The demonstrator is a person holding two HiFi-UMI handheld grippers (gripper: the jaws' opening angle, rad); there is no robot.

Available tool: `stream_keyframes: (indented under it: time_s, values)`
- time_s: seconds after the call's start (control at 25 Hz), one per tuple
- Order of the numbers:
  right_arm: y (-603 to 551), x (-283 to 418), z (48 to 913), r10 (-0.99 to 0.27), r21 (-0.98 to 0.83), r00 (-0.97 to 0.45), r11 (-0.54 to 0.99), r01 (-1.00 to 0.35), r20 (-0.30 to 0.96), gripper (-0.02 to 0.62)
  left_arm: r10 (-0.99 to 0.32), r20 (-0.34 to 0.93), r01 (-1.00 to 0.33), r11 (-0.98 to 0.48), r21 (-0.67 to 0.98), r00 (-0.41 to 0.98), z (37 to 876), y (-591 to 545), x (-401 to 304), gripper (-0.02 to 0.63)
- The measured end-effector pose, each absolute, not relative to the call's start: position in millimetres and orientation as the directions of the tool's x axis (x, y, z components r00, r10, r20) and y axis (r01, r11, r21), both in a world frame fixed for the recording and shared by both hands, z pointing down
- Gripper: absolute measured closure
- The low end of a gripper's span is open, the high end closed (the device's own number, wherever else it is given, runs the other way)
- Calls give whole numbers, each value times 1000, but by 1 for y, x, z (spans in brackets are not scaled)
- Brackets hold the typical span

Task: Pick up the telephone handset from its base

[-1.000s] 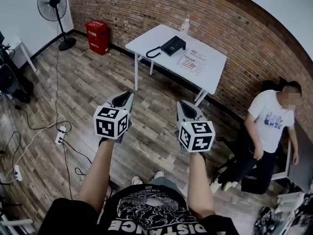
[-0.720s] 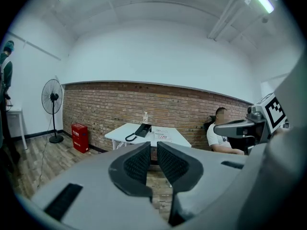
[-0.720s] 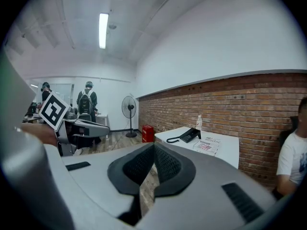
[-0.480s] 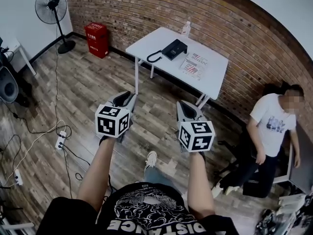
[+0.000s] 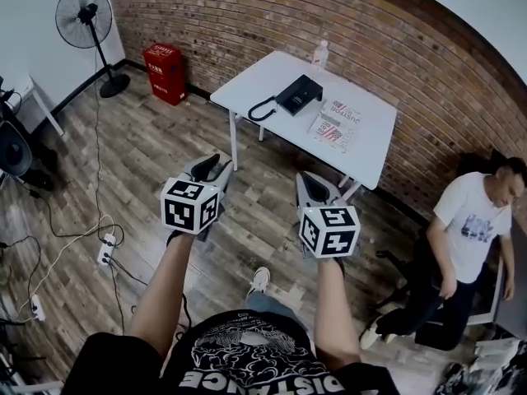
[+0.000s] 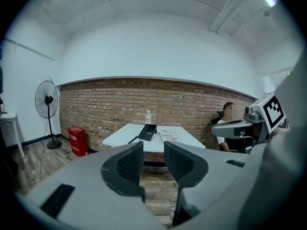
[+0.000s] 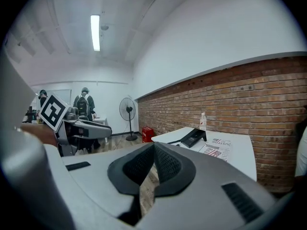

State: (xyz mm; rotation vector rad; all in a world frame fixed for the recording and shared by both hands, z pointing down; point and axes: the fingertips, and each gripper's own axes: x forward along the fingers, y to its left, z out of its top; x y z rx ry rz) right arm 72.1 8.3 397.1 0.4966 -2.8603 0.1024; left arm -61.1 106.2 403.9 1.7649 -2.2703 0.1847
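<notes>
Two forearms [image 5: 165, 290] [image 5: 333, 307] outstretched, parallel

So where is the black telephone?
In the head view, the black telephone sits at upper centre on the white table, just left of the printed papers.

Left tongs [image 6: 154, 148] opening empty, right [image 7: 154, 150] together

White table [image 5: 262, 76], black telephone [image 5: 298, 94], water bottle [image 5: 320, 53], printed papers [image 5: 336, 124]
</notes>
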Motion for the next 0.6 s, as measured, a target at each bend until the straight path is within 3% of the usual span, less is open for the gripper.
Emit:
stream_keyframes:
  time_s: [0.6]
  values:
    - [-144,-4,402,-325,-67,-911,934,-352,254,595,-924,320,-970,237,53,-209,407,-53,-139,410]
